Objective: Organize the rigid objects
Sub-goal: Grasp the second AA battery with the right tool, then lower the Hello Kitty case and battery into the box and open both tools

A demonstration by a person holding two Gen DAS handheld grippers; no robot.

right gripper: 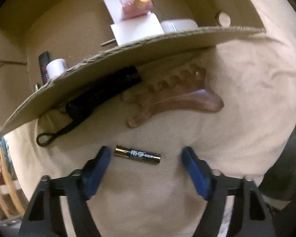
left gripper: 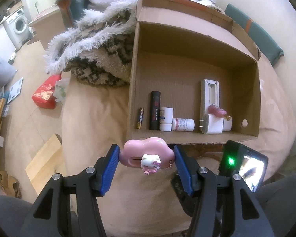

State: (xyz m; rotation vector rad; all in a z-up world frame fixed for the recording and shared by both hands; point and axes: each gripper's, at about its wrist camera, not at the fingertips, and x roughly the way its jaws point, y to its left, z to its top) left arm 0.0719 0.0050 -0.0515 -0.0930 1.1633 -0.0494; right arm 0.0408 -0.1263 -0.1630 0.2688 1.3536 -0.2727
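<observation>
My left gripper point(left gripper: 147, 154) is shut on a pink cloud-shaped box point(left gripper: 147, 152) with a small cat figure, held just in front of the near wall of an open cardboard box point(left gripper: 187, 136). Inside the box lie a battery point(left gripper: 140, 118), a black tube point(left gripper: 155, 109), two white pill bottles point(left gripper: 165, 118), a white charger point(left gripper: 211, 123), a pink bottle point(left gripper: 217, 111) and a white remote point(left gripper: 209, 92). My right gripper point(right gripper: 146, 154) is open, its fingers either side of a black-and-gold battery point(right gripper: 137, 154) lying on the beige cushion.
A brown comb point(right gripper: 167, 94) and a black object with a cord loop point(right gripper: 100, 90) lie by the box's near wall point(right gripper: 128, 55). A fluffy blanket point(left gripper: 92, 45) lies left of the box. A phone-like device point(left gripper: 244, 164) stands at right. The floor holds a red pack point(left gripper: 46, 94).
</observation>
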